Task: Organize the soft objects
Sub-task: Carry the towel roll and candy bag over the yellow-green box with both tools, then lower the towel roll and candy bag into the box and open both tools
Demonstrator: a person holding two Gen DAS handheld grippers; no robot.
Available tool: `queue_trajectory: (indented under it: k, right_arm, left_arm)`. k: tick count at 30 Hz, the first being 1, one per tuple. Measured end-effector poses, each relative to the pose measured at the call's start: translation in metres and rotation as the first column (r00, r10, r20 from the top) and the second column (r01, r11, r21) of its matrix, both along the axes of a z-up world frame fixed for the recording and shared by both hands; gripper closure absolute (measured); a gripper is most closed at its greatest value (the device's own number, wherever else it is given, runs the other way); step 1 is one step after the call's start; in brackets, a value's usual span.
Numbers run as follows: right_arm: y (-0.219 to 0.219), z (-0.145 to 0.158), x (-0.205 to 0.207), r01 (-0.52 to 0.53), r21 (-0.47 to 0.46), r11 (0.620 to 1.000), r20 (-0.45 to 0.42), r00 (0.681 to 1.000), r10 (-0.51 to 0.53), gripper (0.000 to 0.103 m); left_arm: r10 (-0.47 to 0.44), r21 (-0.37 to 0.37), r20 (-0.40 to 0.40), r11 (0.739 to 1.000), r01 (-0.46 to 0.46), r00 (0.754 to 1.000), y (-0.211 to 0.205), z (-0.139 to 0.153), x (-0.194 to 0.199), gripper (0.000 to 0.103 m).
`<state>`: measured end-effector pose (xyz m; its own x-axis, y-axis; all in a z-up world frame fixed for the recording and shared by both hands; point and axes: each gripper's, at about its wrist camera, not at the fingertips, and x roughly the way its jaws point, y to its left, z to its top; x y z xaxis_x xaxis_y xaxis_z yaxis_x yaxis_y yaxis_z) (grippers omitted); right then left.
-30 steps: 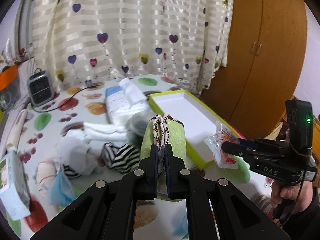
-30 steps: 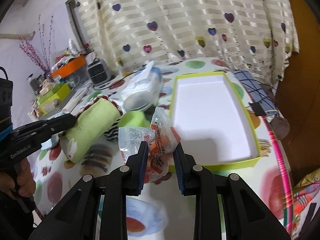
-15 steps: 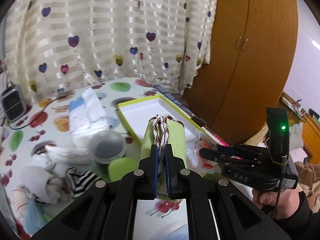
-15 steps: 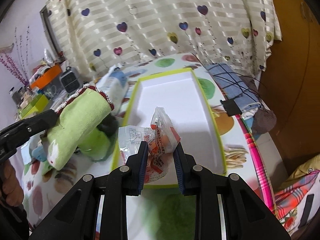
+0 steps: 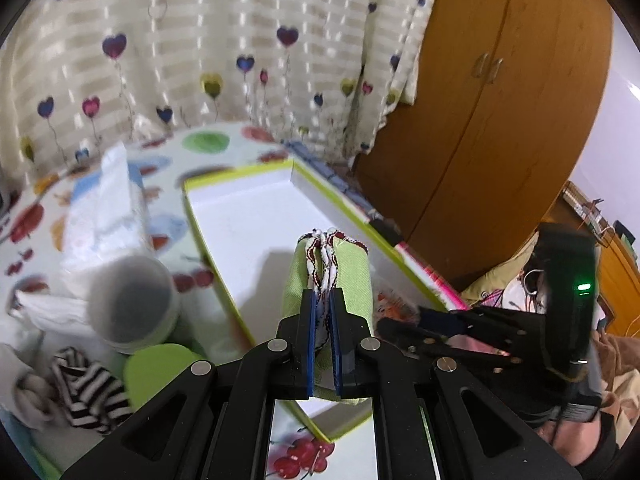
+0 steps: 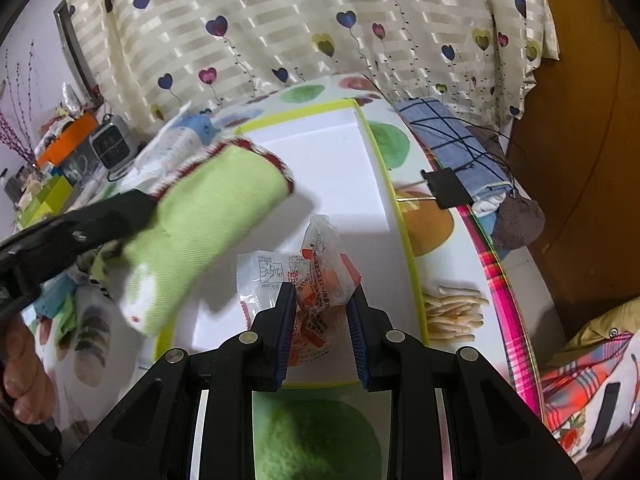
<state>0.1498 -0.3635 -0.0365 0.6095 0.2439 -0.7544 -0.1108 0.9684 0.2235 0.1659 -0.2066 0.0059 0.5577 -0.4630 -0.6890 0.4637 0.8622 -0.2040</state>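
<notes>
With my left gripper (image 5: 323, 336) clamped on the green cloth (image 5: 352, 276) and my right gripper (image 6: 321, 334) on the snack packets (image 6: 316, 276), both have now come over the tray (image 6: 404, 216) at 12 o'clock, ready for release

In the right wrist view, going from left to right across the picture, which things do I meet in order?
Orange box → small grey heater → green towel held by the left tool → snack packet in the right tool → black binder clip → blue checked cloth.
</notes>
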Motion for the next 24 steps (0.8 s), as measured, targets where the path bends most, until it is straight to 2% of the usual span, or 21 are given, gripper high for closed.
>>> queue_trajectory:
  k: [5,12,19,22,23,24]
  right_arm:
    - [-0.002,-0.003,0.001,-0.004,-0.016,1.000,-0.008,1.000,0.004,0.076]
    - [0.007,-0.005,0.001,-0.065,-0.029,0.997,-0.016,0.998,0.065,0.076]
    - [0.011,-0.005,-0.002,-0.108,-0.036,0.994,-0.019,0.994,0.107,0.075]
    - [0.010,0.001,-0.006,-0.087,-0.062,0.994,0.003,0.996,0.088,0.060]
    - [0.009,0.004,-0.008,-0.084,-0.065,0.994,0.016,0.996,0.085,0.055]
    - [0.009,0.007,-0.009,-0.083,-0.064,0.994,0.027,0.996,0.085,0.054]
  left_arm:
    - [0.026,0.029,-0.052,0.999,-0.025,0.998,-0.003,-0.021,0.005,0.097]
    - [0.101,0.078,-0.062,0.992,-0.096,0.993,0.003,-0.025,-0.007,0.097]
    - [0.097,0.092,-0.044,0.991,-0.093,0.994,0.003,-0.021,-0.016,0.095]
    - [0.087,0.079,-0.033,0.993,-0.084,0.996,0.003,-0.016,-0.017,0.088]
    - [0.084,0.071,-0.025,0.994,-0.082,0.996,0.004,-0.014,-0.017,0.081]
    - [0.085,0.062,-0.019,0.995,-0.084,0.996,0.005,-0.011,-0.019,0.075]
